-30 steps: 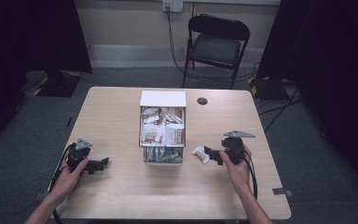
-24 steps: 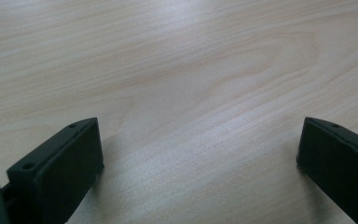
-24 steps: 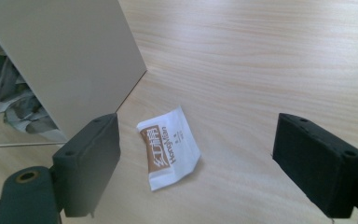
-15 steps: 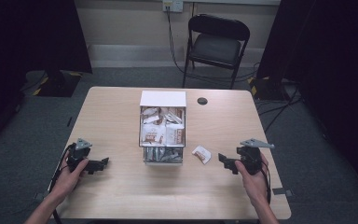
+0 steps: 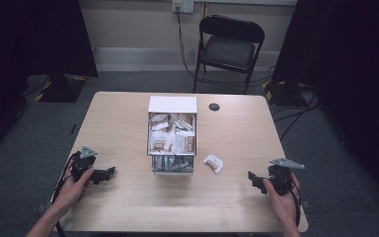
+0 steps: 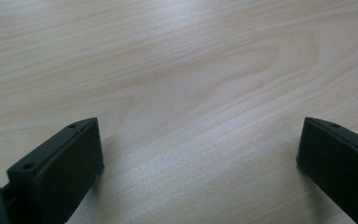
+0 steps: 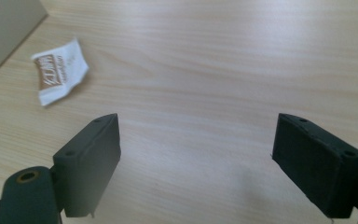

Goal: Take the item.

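A small white packet with brown print (image 5: 213, 163) (image 7: 59, 71) lies loose on the wooden table (image 5: 123, 123), just right of a white box (image 5: 172, 134) packed with several similar packets. My right gripper (image 5: 255, 181) (image 7: 196, 161) rests near the table's right front edge, open, nothing between its jaws, the packet a short way ahead and to its left. My left gripper (image 5: 106, 173) (image 6: 198, 163) sits at the left front of the table, open over bare wood, held by a hand.
A small dark round disc (image 5: 214, 106) lies on the table behind the box. A black folding chair (image 5: 229, 47) stands beyond the far edge. Cables trail on the grey floor at the right.
My right gripper let go of the packet beside the box and pulled back to the right front of the table. The packet stays on the wood. The left gripper has not moved.
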A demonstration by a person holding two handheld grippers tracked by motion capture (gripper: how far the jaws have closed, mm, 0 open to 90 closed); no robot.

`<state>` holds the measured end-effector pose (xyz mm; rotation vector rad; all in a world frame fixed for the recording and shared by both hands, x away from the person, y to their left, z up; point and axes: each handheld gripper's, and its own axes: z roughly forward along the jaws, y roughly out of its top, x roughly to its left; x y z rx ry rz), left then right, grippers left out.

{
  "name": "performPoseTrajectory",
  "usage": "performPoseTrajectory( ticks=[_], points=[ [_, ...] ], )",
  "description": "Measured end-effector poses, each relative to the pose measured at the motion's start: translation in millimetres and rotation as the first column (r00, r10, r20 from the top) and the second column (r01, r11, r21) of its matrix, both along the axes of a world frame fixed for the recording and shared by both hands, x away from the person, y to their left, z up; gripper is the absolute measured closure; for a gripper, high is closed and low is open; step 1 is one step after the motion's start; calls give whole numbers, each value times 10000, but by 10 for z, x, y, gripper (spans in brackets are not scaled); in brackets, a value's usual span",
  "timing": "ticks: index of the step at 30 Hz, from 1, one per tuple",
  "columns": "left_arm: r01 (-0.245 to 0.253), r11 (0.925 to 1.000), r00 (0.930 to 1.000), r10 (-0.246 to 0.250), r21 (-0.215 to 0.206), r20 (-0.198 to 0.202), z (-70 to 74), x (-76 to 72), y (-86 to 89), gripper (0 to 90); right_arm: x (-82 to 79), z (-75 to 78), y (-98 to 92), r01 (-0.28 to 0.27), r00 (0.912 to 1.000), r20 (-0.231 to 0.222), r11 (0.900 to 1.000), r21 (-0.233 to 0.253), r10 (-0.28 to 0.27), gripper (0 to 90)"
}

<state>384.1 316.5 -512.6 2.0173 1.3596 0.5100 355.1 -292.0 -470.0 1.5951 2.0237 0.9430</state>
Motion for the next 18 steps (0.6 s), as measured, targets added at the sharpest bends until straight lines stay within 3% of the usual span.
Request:
performPoseTrajectory(
  ticks=[2,5,10,15,18],
  points=[
    [-1,10000,10000,1,-2,1,0,0,0,0,13,-69,-45,282,9990,-332,9996,-81,-284,148],
    [0,10000,10000,0,2,0,0,0,0,0,40,-168,-83,636,9938,-860,9953,-734,-698,155],
    [1,10000,10000,-1,-1,-1,0,0,0,0,63,-229,-70,920,9933,-584,9877,-1267,-1000,140],
    [1,10000,10000,-1,-2,-1,0,0,0,0,66,-307,-40,1020,9948,82,9875,-1201,-1018,71],
    [-20,10000,10000,20,-18,7,-1,-1,-2,0,63,-312,-34,1091,9940,121,9869,-1186,-1084,70]
  ],
)
